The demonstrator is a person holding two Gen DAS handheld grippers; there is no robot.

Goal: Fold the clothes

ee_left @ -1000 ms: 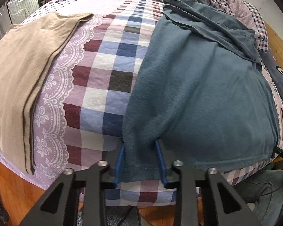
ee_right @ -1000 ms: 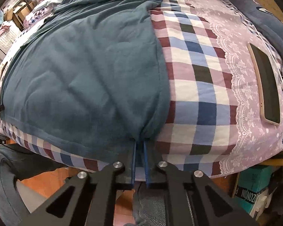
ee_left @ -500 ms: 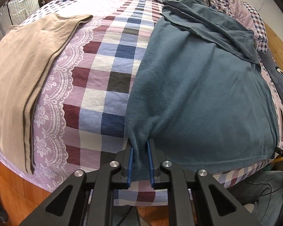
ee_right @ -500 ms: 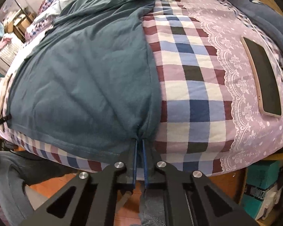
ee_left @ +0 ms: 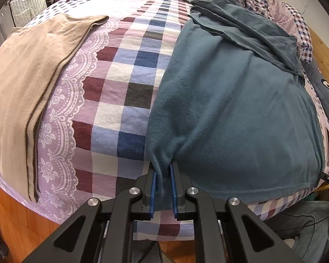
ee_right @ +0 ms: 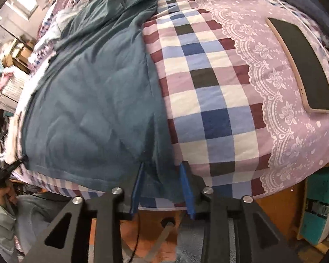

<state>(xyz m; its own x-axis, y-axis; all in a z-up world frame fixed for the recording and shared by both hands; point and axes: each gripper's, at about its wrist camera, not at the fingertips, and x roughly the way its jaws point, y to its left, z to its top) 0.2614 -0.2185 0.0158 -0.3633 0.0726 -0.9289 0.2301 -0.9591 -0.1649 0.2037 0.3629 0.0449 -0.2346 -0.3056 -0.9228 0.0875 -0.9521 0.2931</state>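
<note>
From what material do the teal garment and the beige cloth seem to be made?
Teal garment: probably brushed cotton or fleece knit; matte, slightly fuzzy surface that bunches softly at the left gripper.
Beige cloth: probably a thin knit; matte, lies flat in folded layers with thin edges.

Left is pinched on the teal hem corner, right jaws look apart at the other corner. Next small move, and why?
Probably close the right gripper on its corner first. Its jaws stand apart with the teal garment loose between them, while the left gripper already bunches the other hem corner. The garment lies flat on the checked bedsheet; lifting one-handed would likely skew the fold.
</note>
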